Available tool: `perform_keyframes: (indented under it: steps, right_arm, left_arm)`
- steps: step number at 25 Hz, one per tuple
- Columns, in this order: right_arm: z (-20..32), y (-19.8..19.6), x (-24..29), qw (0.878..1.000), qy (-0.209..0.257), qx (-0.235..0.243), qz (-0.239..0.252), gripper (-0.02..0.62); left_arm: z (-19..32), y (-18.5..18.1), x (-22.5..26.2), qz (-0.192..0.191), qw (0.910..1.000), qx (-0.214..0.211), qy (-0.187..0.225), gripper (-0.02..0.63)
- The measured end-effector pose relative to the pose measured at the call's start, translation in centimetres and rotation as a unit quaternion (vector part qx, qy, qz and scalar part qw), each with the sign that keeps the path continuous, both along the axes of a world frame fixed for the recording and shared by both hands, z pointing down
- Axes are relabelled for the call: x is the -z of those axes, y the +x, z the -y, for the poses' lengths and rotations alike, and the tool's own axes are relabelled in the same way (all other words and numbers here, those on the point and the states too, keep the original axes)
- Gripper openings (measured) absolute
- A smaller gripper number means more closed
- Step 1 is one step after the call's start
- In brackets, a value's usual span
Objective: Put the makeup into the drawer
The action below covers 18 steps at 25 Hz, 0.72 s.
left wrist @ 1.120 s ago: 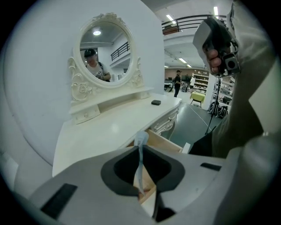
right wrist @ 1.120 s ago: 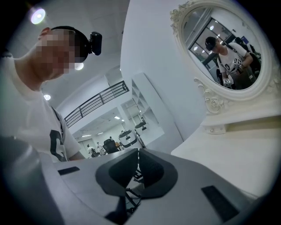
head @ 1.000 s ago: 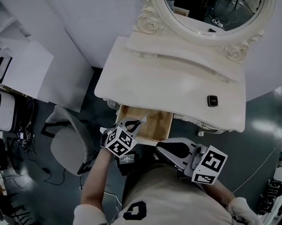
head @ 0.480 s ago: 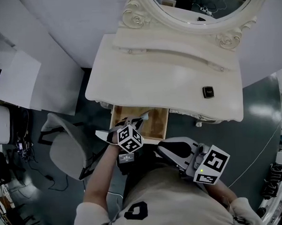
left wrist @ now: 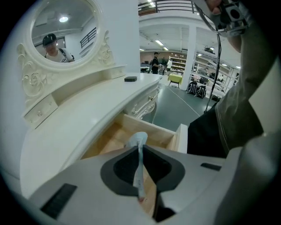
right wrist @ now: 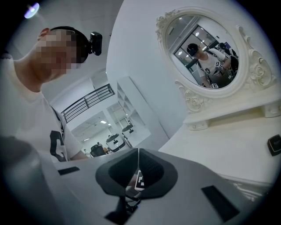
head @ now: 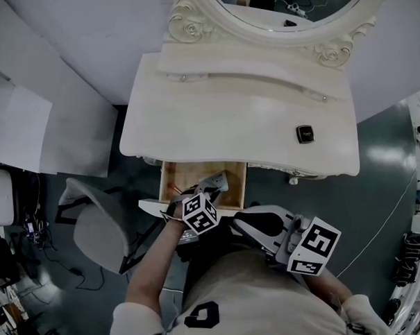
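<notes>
A white vanity table (head: 222,121) has its wooden drawer (head: 174,180) pulled open under the front edge. My left gripper (head: 214,184) hangs over the drawer's middle and points steeply down. Its jaws are shut on a thin white makeup tube (left wrist: 139,169); the tube's far end (left wrist: 137,139) sticks out over the drawer's wooden bottom (left wrist: 109,139). A small black compact (head: 305,133) lies on the tabletop at the right. My right gripper (head: 236,220) is held near the person's body, right of the drawer, shut with nothing in it (right wrist: 137,151).
An oval mirror (head: 279,7) in a carved frame stands at the back of the table. A grey chair (head: 94,224) is on the floor left of the drawer. The person's torso (head: 257,293) is close behind both grippers. The compact (right wrist: 274,145) shows at the right gripper view's edge.
My left gripper has gone down and forward with the tube, from the drawer's front edge to over its inside. The right gripper has hardly moved.
</notes>
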State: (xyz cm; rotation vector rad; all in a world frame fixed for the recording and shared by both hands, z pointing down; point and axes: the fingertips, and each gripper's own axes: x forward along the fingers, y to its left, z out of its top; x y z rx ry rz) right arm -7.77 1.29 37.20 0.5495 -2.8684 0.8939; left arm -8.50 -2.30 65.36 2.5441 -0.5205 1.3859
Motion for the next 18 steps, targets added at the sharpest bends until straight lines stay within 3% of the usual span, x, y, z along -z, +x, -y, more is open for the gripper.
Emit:
perform_keyframes:
  steps: [4, 11, 18]
  right_arm:
    - [0.2, 0.0, -0.1, 1.000, -0.002, 0.000, 0.001, 0.029]
    - [0.5, 0.0, -0.6, 1.000, -0.008, 0.000, 0.002, 0.029]
    - [0.8, 1.0, -0.9, 1.000, -0.013, -0.008, -0.001, 0.029]
  left_arm:
    - [0.3, -0.1, 0.1, 0.010, 0.9999, -0.005, 0.008, 0.075]
    - [4.6, -2.1, 2.0, 0.089, 0.9903, -0.013, 0.106, 0.075]
    - [2.5, -0.5, -3.6, 0.104, 0.9937, -0.029, 0.028, 0.077]
